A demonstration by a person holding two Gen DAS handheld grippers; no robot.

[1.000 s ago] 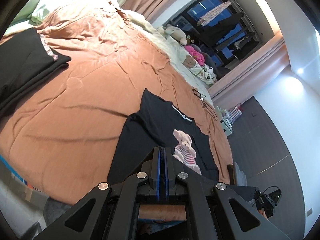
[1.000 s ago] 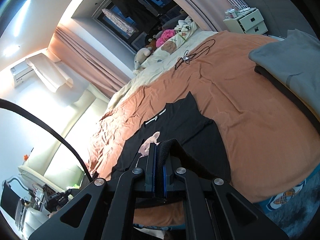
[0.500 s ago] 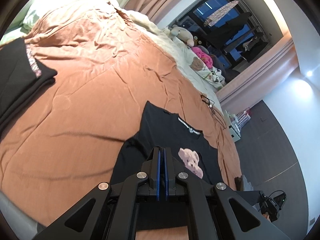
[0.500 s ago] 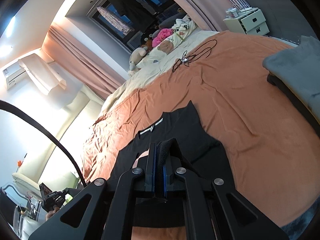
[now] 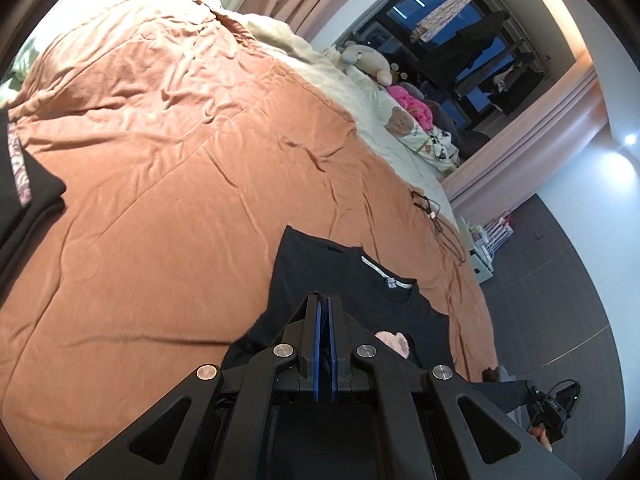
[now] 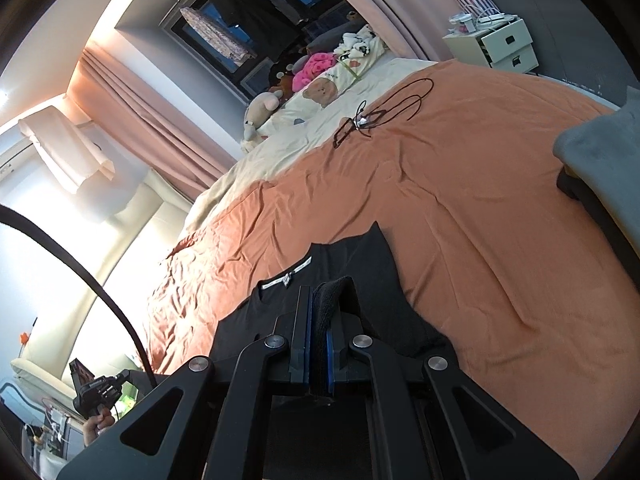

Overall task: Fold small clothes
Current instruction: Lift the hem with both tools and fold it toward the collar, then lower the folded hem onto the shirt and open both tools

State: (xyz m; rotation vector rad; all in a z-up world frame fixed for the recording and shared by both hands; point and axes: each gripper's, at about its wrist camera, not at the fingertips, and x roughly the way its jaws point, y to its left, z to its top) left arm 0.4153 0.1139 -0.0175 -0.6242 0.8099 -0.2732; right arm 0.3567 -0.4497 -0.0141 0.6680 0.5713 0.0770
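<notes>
Clearly the black T-shirt is the piece being folded: it lies on the orange bedspread in the lower middle of both wrist views, collar and white neck label pointing up the frame, a pink bear print just showing beside the left gripper. Its near part, probably the hem, is lifted toward the cameras, and each tool has a corner of it. The right gripper has its jaws clamped on a thick bunched roll of black cloth that bulges above the blue pads. The left jaws are pressed together with only a thin dark edge of the same fabric peeking out at the tips, so that hold looks shallower.

The shirt is light, limp knit cotton; it will sag between the two grips and drape wherever it is let down, and it will not hold a crease by itself. It is not fragile, yet it may drag and wrinkle on the soft bedspread. The sensible hold, I judge, is at both hem corners, kept level and taut, carried up toward the collar so the fold lands straight. A thin pinch could slip if the cloth is tugged sideways.
</notes>
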